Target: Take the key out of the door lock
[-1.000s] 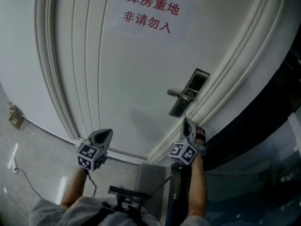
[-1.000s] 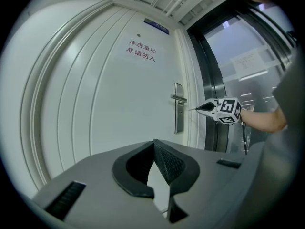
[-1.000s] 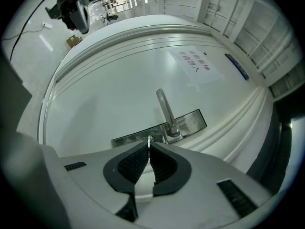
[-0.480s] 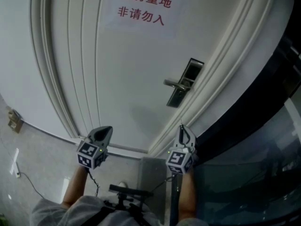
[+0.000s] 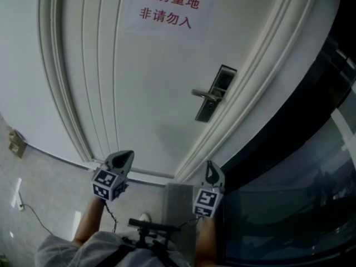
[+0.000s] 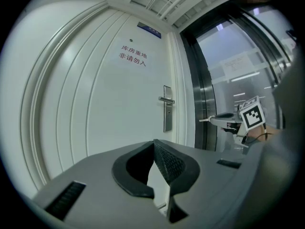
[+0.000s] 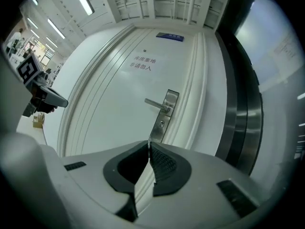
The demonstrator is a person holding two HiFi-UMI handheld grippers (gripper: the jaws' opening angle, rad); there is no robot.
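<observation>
The white door carries a steel lock plate (image 5: 214,93) (image 7: 164,113) with a lever handle (image 5: 203,95) (image 6: 166,99). In the right gripper view the keyhole (image 7: 162,123) below the handle looks bare. My right gripper (image 5: 211,166) (image 7: 148,143) hangs low, well back from the lock, level and shut. A thin pale sliver, apparently the key (image 6: 204,120) (image 7: 149,139), pokes out of its tip. My left gripper (image 5: 124,154) (image 6: 153,142) is shut on nothing, held low to the left and pointing at the door.
A paper sign with red characters (image 5: 167,7) is stuck high on the door. Moulded door frame (image 5: 245,110) and a dark glass wall (image 5: 289,177) run down the right. A small box (image 5: 15,141) and a cable (image 5: 33,216) lie on the floor at left.
My right gripper has drawn back and down from just below the lock plate and has rolled upright. The left gripper has barely shifted.
</observation>
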